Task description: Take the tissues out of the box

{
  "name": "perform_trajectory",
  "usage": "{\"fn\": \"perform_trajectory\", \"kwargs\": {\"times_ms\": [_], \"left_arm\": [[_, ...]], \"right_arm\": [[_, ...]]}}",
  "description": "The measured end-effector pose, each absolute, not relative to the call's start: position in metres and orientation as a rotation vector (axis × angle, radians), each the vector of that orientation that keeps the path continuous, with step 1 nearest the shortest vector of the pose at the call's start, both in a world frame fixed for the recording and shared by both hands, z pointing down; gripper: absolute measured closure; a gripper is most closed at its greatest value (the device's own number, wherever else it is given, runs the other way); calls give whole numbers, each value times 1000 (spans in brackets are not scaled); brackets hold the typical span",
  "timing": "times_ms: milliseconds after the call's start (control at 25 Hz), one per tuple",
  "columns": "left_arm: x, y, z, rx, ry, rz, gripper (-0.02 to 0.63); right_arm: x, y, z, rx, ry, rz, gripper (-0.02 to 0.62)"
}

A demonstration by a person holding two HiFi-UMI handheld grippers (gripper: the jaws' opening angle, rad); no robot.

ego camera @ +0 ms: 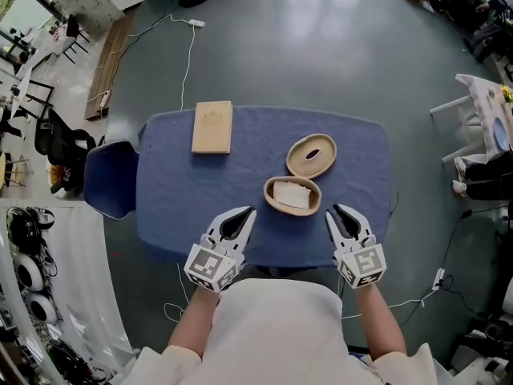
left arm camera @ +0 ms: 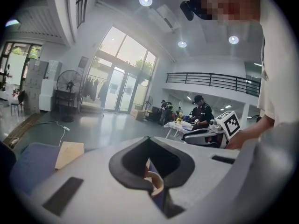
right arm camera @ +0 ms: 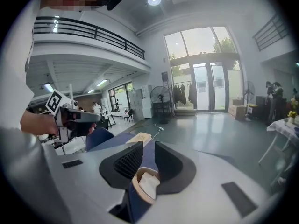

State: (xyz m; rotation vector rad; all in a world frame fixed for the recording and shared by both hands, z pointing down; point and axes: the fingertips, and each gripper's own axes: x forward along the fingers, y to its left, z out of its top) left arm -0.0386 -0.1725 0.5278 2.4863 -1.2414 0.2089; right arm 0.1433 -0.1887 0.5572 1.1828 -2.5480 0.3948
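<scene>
An oval wooden box (ego camera: 270, 197) stands open on the blue-covered table (ego camera: 176, 207), with white tissues (ego camera: 292, 193) lying inside. Its oval lid (ego camera: 312, 155) rests just behind it. My left gripper (ego camera: 244, 215) hovers over the table's front edge, left of the box, jaws together and empty. My right gripper (ego camera: 341, 213) hovers to the box's right, jaws apart with nothing between them. The left gripper view shows its gripper (left arm camera: 149, 160) pointing at the box rim (left arm camera: 156, 183). In the right gripper view, that gripper (right arm camera: 148, 155) frames the box (right arm camera: 136, 186) and tissues (right arm camera: 149, 183).
A flat wooden board (ego camera: 212, 127) lies at the table's far left. A blue chair (ego camera: 108, 179) stands against the left side. A white cable (ego camera: 188, 54) runs over the floor behind. People and furniture show far off in both gripper views.
</scene>
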Motion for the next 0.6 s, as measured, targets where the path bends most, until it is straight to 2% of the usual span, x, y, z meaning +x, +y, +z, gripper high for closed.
{"fn": "perform_trajectory", "kwargs": {"times_ms": [600], "left_arm": [[-56,-186,578,2438,-1174,236,598]], "right_arm": [[106,-198,659,1029,-2382,500,499]]}}
